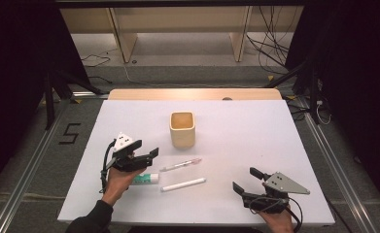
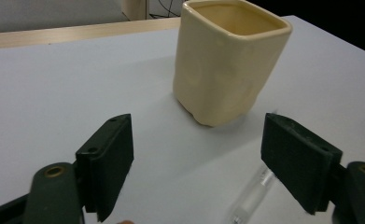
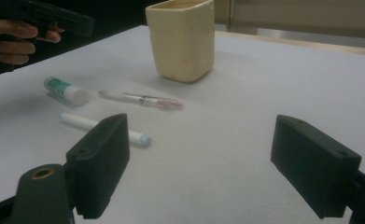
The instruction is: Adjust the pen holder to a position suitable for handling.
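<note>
A cream square cup stands upright near the middle of the white table. In front of it lie a clear pen, a white marker and a green-and-white tube. My left gripper hovers left of the pen, above the tube, open with nothing between its jaws. In the left gripper view the cup stands just beyond the open left gripper, and the pen lies low by the right jaw. My right gripper rests open and empty near the front right edge.
In the right gripper view the open right gripper faces the marker, pen, tube and cup. A wooden strip runs along the table's far edge. Cables lie on the floor beyond.
</note>
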`<action>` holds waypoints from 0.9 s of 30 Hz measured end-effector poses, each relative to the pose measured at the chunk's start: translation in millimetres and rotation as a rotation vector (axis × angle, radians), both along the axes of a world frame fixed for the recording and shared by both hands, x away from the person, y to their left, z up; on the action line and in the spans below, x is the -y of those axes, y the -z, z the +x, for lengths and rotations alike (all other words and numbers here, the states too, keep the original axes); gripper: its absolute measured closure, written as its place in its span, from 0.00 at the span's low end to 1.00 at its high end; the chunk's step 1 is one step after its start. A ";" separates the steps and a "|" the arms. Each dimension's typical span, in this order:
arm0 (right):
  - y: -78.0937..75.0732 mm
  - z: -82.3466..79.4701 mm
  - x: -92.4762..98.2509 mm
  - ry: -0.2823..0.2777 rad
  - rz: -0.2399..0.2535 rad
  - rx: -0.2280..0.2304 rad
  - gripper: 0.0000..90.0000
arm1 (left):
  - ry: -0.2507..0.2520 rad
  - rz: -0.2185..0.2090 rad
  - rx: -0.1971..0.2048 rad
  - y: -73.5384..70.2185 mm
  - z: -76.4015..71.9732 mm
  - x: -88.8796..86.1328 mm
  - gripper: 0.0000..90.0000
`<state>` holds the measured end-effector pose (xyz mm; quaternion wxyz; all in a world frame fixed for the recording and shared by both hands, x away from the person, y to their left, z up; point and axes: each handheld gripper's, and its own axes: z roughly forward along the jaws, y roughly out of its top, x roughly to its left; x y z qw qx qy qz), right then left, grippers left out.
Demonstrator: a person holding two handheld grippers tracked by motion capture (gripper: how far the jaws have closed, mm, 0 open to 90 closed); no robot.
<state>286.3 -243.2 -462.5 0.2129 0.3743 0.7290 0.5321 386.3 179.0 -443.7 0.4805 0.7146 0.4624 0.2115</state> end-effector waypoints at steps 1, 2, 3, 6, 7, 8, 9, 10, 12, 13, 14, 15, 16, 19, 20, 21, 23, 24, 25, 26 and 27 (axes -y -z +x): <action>-0.1 -0.2 0.0 0.000 0.000 0.001 0.22 | -0.007 -0.003 -0.009 -0.2 4.0 0.8 0.30; -0.2 -0.1 -0.1 -0.001 0.000 0.005 0.22 | -0.010 -0.006 -0.016 -0.3 7.9 1.4 0.32; -0.4 -0.3 -0.2 0.000 0.000 0.004 0.22 | -0.013 -0.008 -0.025 -0.2 11.8 2.1 0.34; -0.5 -0.3 0.0 0.000 0.003 0.004 0.22 | -0.029 0.017 -0.040 0.8 23.0 4.9 0.43; -0.5 -0.2 0.0 0.000 0.003 0.004 0.22 | -0.035 0.019 -0.046 1.1 26.7 5.5 0.46; -0.4 -0.2 -0.1 0.000 0.003 0.002 0.22 | -0.038 0.017 -0.050 1.5 30.5 6.1 0.49; -0.4 -0.2 -0.1 -0.001 0.003 0.002 0.22 | -0.042 0.015 -0.056 1.9 34.0 6.8 0.52; -0.4 -0.2 -0.2 -0.001 0.003 0.002 0.22 | -0.042 0.015 -0.056 1.9 34.0 6.8 0.56; -0.4 -0.2 -0.5 -0.003 0.003 0.003 0.22 | -0.057 0.023 -0.075 2.5 44.9 8.3 0.64; -0.4 -0.3 -0.5 -0.004 0.003 0.003 0.22 | -0.061 0.024 -0.081 2.6 48.5 8.8 0.68; -0.4 -0.3 -0.6 -0.004 0.003 0.004 0.22 | -0.063 0.017 -0.087 2.7 51.9 9.6 0.71; -0.4 -0.4 -0.6 -0.004 0.004 0.004 0.22 | -0.067 0.017 -0.094 2.5 55.2 10.6 0.75; -0.4 -0.4 -0.5 -0.005 0.003 0.004 0.22 | -0.070 0.021 -0.098 2.2 58.2 12.1 0.78; -0.4 -0.5 -0.6 -0.007 0.003 0.002 0.22 | -0.067 0.028 -0.102 1.4 63.7 15.1 0.85; -0.3 -0.5 -0.7 -0.008 0.003 0.001 0.22 | -0.067 0.024 -0.104 0.8 68.6 18.0 0.88; -0.3 -0.4 -0.7 -0.009 0.004 0.001 0.22 | -0.066 0.024 -0.107 0.6 70.7 19.7 0.91; -0.5 -0.5 -0.6 -0.011 0.004 0.002 0.22 | -0.059 0.037 -0.109 0.5 74.4 23.2 0.95; -0.7 -0.8 -0.7 -0.011 0.007 0.003 0.22 | -0.057 0.038 -0.109 0.8 76.1 25.0 0.97; -0.7 -0.8 -0.7 -0.011 0.007 0.003 0.22 | -0.057 0.038 -0.109 0.8 76.1 25.0 0.98; -1.0 -1.0 -0.4 -0.010 0.011 0.005 0.22 | -0.058 0.022 -0.114 1.6 78.9 28.2 0.99; -0.8 -0.9 -0.3 -0.011 0.010 0.005 0.22 | -0.058 0.022 -0.114 1.6 78.9 28.2 0.99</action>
